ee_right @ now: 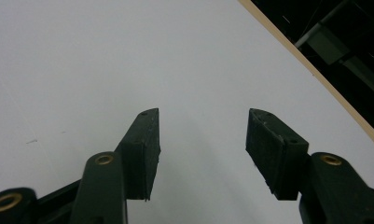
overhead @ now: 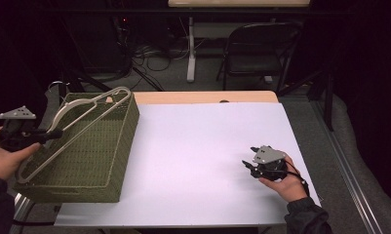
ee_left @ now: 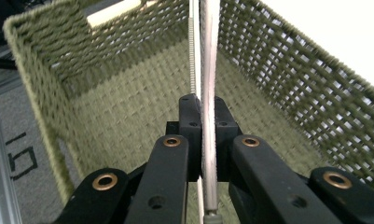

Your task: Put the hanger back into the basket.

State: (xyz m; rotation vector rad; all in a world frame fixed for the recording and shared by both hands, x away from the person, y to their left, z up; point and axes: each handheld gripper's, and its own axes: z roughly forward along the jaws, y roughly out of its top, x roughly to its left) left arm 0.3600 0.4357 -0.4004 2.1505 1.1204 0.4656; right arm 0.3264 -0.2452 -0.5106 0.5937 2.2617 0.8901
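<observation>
So the left gripper (overhead: 50, 134) sits at the far left of the high view, and its jaws are clamped tight on one bar of a light grey clothes hanger (overhead: 76, 127) — in the left gripper view you can see that bar (ee_left: 210, 93) running straight up the middle of the frame with the black pads squeezed flat against both sides. The hanger lies slanted across the top of a green woven basket (overhead: 93, 161), which takes up the left part of the white table (overhead: 203, 146); its hook end is up near the basket's far rim, toward the upper left of the frame. The right gripper (overhead: 248, 167) is way over at the lower right, resting low on the bare table in the person's hand — its jaws stand apart with nothing between them, just white tabletop (ee_right: 82, 70) showing in the gap.
</observation>
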